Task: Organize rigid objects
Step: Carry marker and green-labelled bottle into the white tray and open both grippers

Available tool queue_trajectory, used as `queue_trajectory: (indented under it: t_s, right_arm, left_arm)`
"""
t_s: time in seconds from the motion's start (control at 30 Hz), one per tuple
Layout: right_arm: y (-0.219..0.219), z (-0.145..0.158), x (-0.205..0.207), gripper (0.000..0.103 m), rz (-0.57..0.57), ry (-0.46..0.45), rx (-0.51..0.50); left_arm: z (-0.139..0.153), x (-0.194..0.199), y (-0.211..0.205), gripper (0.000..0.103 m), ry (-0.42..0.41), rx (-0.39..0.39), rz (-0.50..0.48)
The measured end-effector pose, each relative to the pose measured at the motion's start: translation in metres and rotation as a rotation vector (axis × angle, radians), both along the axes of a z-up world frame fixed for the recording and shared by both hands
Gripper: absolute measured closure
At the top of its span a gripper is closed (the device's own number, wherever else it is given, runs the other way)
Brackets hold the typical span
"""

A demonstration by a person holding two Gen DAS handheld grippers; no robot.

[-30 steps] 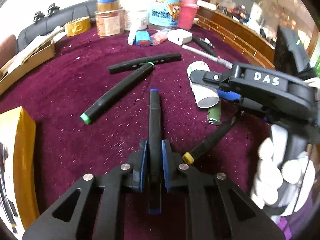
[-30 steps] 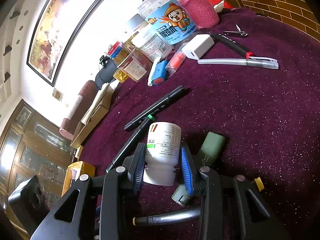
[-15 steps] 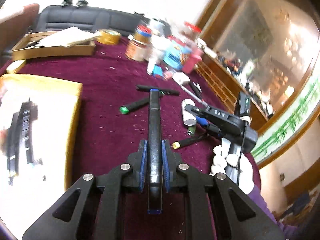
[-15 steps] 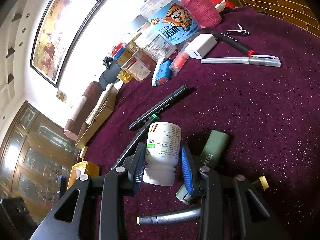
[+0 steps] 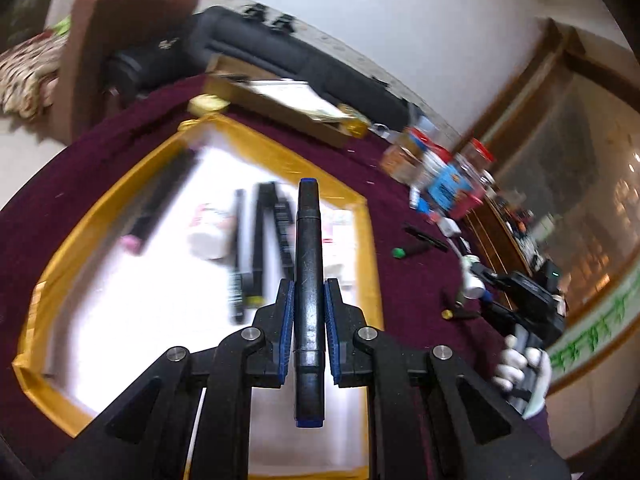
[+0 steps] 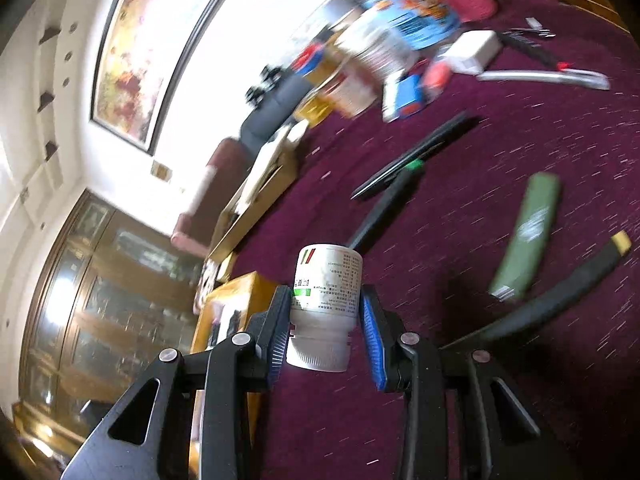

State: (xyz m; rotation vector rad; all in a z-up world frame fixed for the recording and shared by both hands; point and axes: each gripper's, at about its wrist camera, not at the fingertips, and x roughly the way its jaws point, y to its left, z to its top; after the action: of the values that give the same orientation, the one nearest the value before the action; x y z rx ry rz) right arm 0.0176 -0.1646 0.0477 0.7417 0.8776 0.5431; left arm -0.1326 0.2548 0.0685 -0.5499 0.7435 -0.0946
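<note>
Our left tongs (image 5: pixel 308 314) clamp a blue-capped marker (image 5: pixel 308 280) above the gold-rimmed tray (image 5: pixel 280 164); right tongs (image 6: pixel 326 322) hold a white bottle (image 6: pixel 326 300) over the table (image 6: pixel 500 240)

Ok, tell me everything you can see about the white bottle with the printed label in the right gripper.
The white plastic pill bottle is a small cylinder with a ribbed white cap facing the camera. Its paper label carries small print, a green patch and red-and-green stripes near its base. It is clamped at its sides between the blue pads of the right hand-held gripper, base pointing away, above the dark red carpeted tabletop. Nothing else appears to touch it.
</note>
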Motion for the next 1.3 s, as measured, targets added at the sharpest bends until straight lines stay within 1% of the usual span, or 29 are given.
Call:
queue_trajectory:
  t_s: [0.17, 0.3, 0.37, 0.5, 0.67, 0.77, 0.8, 0.87, 0.9, 0.93, 1.07, 1.1, 1.13, 1.17, 1.2, 1.23, 1.3]
  right_arm:
    - [0.049, 0.012, -0.009, 0.072, 0.105, -0.006, -0.011]
    - [0.092, 0.018, -0.014, 0.072, 0.189, -0.004, -0.022]
    - [0.113, 0.02, -0.018, 0.072, 0.227, -0.005, -0.037]
    - [0.156, 0.022, -0.027, 0.072, 0.308, -0.009, -0.077]
    - [0.205, 0.017, -0.04, 0.072, 0.387, -0.003, -0.133]
    - [0.229, 0.011, -0.047, 0.072, 0.431, 0.016, -0.175]
    - [0.237, 0.008, -0.049, 0.072, 0.447, 0.022, -0.19]
    - [0.25, 0.003, -0.054, 0.072, 0.476, 0.031, -0.225]
    - [0.257, 0.001, -0.057, 0.072, 0.488, 0.034, -0.25]
    - [0.264, -0.002, -0.058, 0.072, 0.498, 0.034, -0.278]
    - [0.286, -0.01, -0.067, 0.072, 0.509, 0.027, -0.412]
    - [0.291, -0.011, -0.07, 0.072, 0.494, 0.003, -0.473]
    - [0.289, -0.011, -0.071, 0.071, 0.49, -0.008, -0.495]
    - [0.291, -0.012, -0.071, 0.071, 0.481, -0.017, -0.513]
    - [0.291, -0.012, -0.071, 0.071, 0.466, -0.024, -0.522]
    - [0.29, -0.011, -0.072, 0.071, 0.457, -0.025, -0.518]
    - [0.287, -0.012, -0.07, 0.07, 0.449, -0.018, -0.501]
  left_arm:
    - [-0.014, -0.005, 0.021, 0.091, 0.044, -0.001, 0.035]
    - [-0.025, -0.002, 0.026, 0.091, 0.093, -0.004, 0.044]
    - [-0.028, -0.006, 0.033, 0.091, 0.108, -0.007, 0.053]
    - [-0.035, -0.001, 0.038, 0.091, 0.142, 0.002, 0.064]
    - [-0.039, 0.0, 0.045, 0.089, 0.151, -0.014, 0.074]
    - [-0.039, -0.004, 0.053, 0.08, 0.138, -0.04, 0.081]
    - [-0.037, -0.005, 0.054, 0.077, 0.132, -0.034, 0.085]
    - [-0.032, -0.01, 0.056, 0.074, 0.11, -0.02, 0.096]
    - [-0.03, -0.012, 0.058, 0.07, 0.102, -0.018, 0.101]
    - [-0.027, -0.015, 0.059, 0.067, 0.092, -0.016, 0.106]
    - [-0.018, -0.022, 0.061, 0.067, 0.06, -0.005, 0.106]
    - [-0.017, -0.023, 0.062, 0.065, 0.057, 0.003, 0.111]
    - [-0.015, -0.025, 0.062, 0.06, 0.049, 0.012, 0.117]
    - [-0.014, -0.026, 0.063, 0.055, 0.045, 0.017, 0.123]
    - [-0.012, -0.027, 0.064, 0.048, 0.04, 0.021, 0.132]
    - [-0.011, -0.029, 0.066, 0.046, 0.034, 0.022, 0.14]
    - [-0.01, -0.032, 0.07, 0.046, 0.027, 0.007, 0.148]
